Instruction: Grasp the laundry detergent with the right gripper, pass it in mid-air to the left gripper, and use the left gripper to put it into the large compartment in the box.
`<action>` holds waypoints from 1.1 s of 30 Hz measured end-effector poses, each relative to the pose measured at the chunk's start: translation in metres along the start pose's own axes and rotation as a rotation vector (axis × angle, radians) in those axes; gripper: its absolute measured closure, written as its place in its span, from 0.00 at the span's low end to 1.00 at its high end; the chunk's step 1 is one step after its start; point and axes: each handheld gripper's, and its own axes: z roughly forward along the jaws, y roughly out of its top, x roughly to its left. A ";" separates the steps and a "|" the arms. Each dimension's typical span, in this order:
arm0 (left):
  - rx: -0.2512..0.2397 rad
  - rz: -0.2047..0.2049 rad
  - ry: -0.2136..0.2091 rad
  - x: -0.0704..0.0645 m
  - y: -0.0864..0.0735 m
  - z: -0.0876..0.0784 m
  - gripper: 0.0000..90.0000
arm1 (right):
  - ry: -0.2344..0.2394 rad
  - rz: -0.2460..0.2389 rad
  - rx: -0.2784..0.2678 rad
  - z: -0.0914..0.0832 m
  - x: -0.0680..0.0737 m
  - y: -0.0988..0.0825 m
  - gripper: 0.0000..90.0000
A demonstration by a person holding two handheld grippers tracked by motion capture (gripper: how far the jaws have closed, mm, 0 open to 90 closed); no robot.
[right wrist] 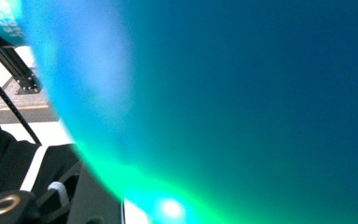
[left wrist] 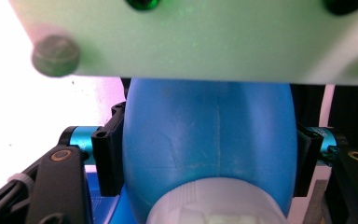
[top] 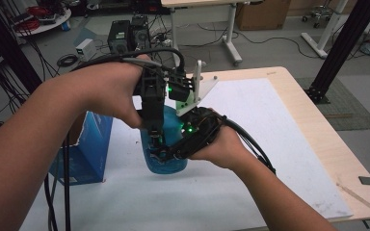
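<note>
1. A blue bottle point(top: 166, 144) stands upright on the white mat point(top: 250, 144) that covers the wooden table point(top: 318, 139), near the middle of its near half.
2. The left gripper point(top: 153, 130) comes down on the bottle from above, pointing downward over its top; a hand wraps its body.
3. In the left gripper view the bottle's blue shoulder point(left wrist: 205, 149) sits between the two black jaws, with its white cap point(left wrist: 214, 205) at the bottom edge. The pads point(left wrist: 107, 158) stand at the bottle's flanks on both sides; whether they press on it cannot be told.
4. The right gripper point(top: 173, 153) reaches in from the right at the bottle's side, lying close to level, and is clamped on the bottle's body.
5. In the right gripper view the blue wall point(right wrist: 242, 102) of the bottle lies right against the lens, blurred, with a green glow low down.
6. A torn blue carton point(top: 89, 144) stands on the mat just left of the bottle, apart from it.
</note>
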 end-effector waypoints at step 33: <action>-0.040 0.021 0.030 -0.001 -0.001 -0.011 0.43 | -0.013 0.039 -0.043 -0.007 0.001 -0.005 0.25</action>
